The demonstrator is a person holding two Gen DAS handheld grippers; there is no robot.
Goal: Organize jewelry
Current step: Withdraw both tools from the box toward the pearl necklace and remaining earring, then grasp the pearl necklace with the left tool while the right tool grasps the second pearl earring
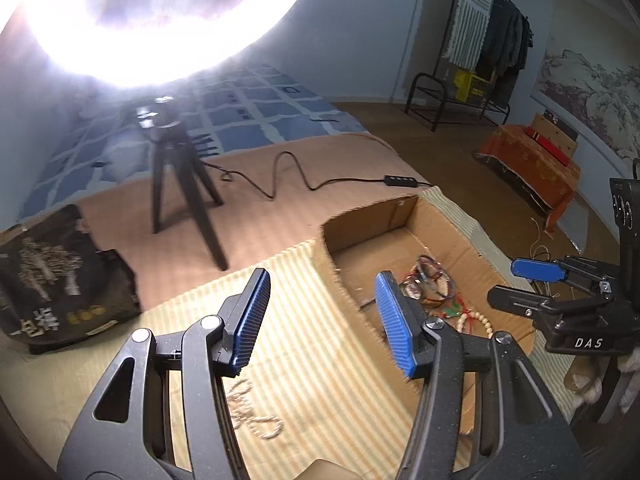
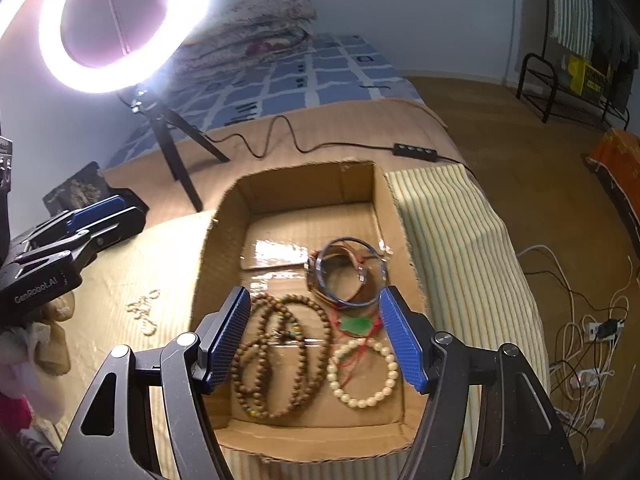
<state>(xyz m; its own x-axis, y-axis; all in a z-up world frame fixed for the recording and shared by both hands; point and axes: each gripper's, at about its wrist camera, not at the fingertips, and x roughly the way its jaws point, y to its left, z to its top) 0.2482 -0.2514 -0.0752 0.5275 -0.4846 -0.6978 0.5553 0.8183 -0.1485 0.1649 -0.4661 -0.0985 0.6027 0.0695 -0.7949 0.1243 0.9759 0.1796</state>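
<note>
A shallow cardboard box [image 2: 224, 216] lies on a striped cloth. In it are a brown wooden bead strand [image 2: 280, 356], a cream pearl bracelet [image 2: 362, 372], a green pendant on red cord [image 2: 356, 325] and a bundle of bangles [image 2: 346, 274]. My right gripper [image 2: 316, 332] is open and empty, above the box. My left gripper [image 1: 320, 316] is open and empty, over the cloth left of the box [image 1: 400, 216]. A pale bead chain [image 1: 256, 416] lies on the cloth below the left gripper; it also shows in the right wrist view [image 2: 144, 312]. The right gripper also shows in the left wrist view [image 1: 520, 280].
A lit ring light [image 2: 120, 24] on a black tripod [image 1: 180, 184] stands behind the box, its cable and switch [image 1: 402, 181] running right. A black printed bag [image 1: 56, 280] lies at left. The bed edge drops at right to a floor with cables [image 2: 588, 344].
</note>
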